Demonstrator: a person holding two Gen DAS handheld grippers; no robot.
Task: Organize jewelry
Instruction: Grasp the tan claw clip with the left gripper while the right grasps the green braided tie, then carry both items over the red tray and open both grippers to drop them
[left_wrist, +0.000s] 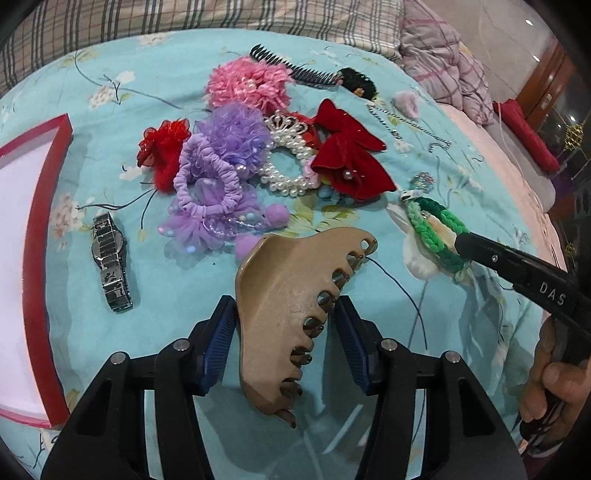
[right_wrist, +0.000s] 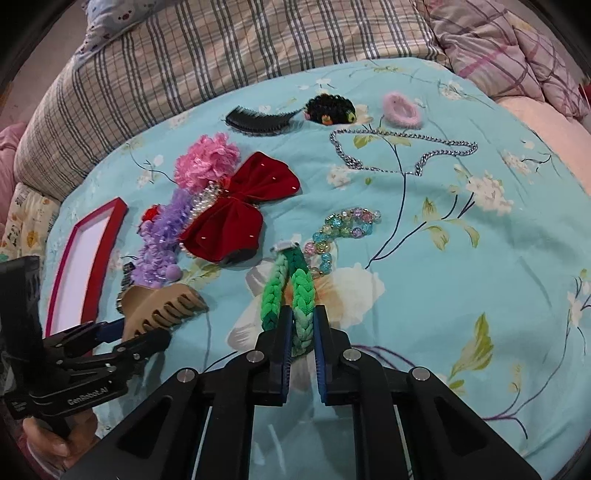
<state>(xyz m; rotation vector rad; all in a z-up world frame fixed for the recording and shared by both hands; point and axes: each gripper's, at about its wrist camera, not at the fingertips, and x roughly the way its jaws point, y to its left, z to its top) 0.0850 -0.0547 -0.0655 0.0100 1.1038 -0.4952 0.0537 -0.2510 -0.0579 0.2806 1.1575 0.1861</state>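
My left gripper (left_wrist: 286, 314) is closed around a tan hair claw clip (left_wrist: 291, 306), its blue pads touching both sides; the clip also shows in the right wrist view (right_wrist: 162, 306). My right gripper (right_wrist: 301, 314) is shut on a green braided bracelet (right_wrist: 291, 291), which lies on the blue floral bedspread; it also shows in the left wrist view (left_wrist: 436, 236). A red-rimmed tray (left_wrist: 40, 240) with a white inside sits at the left; it shows too in the right wrist view (right_wrist: 88, 258).
A pile lies ahead: purple scrunchies (left_wrist: 214, 177), red velvet bow (left_wrist: 347, 155), pearl bracelet (left_wrist: 291, 173), pink pompom (left_wrist: 247, 83), black comb (left_wrist: 291, 66). A watch (left_wrist: 110, 262) lies near the tray. A silver chain (right_wrist: 399, 151), bead bracelet (right_wrist: 343, 229) and pink hair tie (right_wrist: 402, 105) lie farther off.
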